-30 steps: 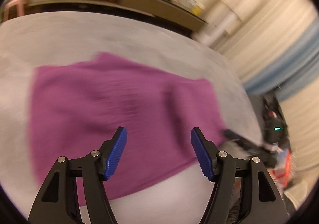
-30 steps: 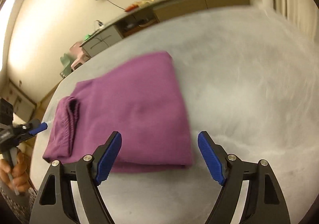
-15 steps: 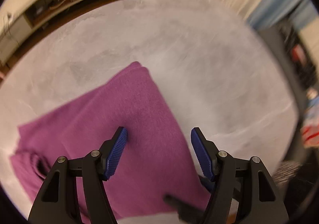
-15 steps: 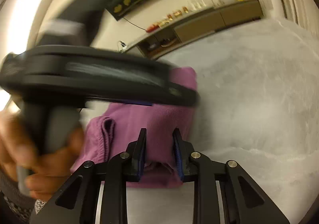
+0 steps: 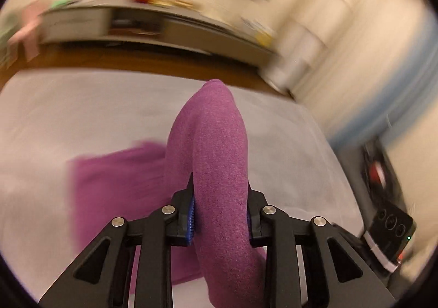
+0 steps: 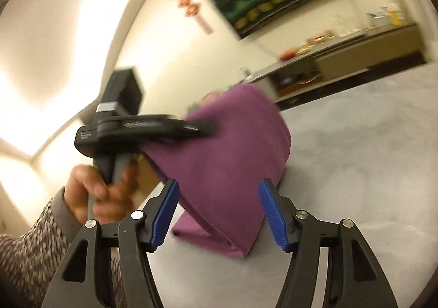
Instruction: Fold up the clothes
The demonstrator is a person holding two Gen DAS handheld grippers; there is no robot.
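Observation:
A purple knit garment lies part-folded on a grey cloth-covered table. My left gripper is shut on a thick fold of it and holds that fold up off the table; the rest trails down to the left. In the right wrist view the garment hangs in a raised arch, with the left gripper clamped on its top left. My right gripper is open, its blue pads either side of the hanging cloth's lower edge, apart from it.
A long low cabinet runs along the far wall beyond the table's far edge. A black device with lights sits off the table's right side. The person's hand and sleeve hold the left gripper's handle.
My left gripper has shut on the garment and lifted a fold up. My right gripper, shut half a second ago, has opened and let go.

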